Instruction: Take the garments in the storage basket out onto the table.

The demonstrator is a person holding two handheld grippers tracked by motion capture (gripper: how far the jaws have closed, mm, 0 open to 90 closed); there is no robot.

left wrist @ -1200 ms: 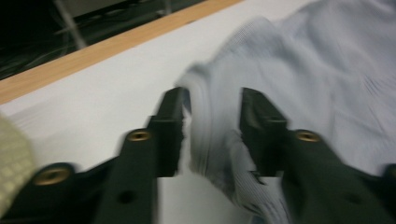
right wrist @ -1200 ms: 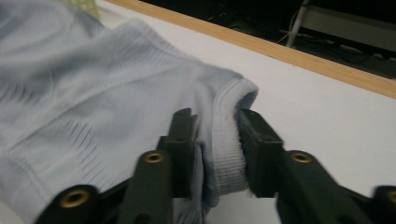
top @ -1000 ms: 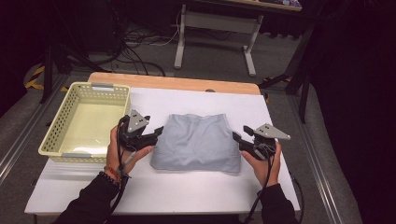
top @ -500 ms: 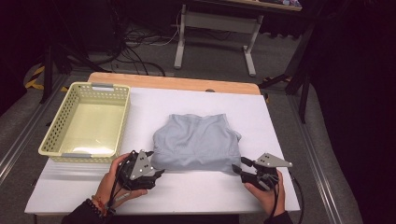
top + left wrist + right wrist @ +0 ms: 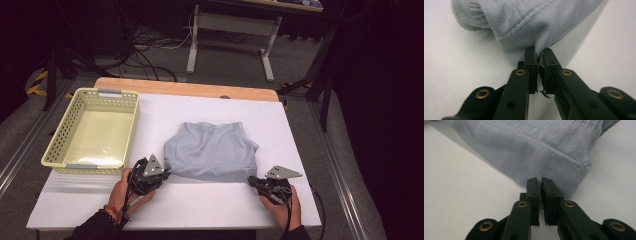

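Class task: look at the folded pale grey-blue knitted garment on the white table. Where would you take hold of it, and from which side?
Grip the folded pale grey-blue knitted garment at its two near corners, coming in low from the person's edge of the white table. The stitched hem there is a thin, firm edge. The left hand-held gripper and right hand-held gripper are pinched on it so.

Grey garment (image 5: 529,22) reads as soft ribbed knit cloth, matt. Basket (image 5: 60,140) at left looks like perforated pale plastic, slightly glossy. Table (image 5: 200,205) is smooth matt white, its far edge probably wood.
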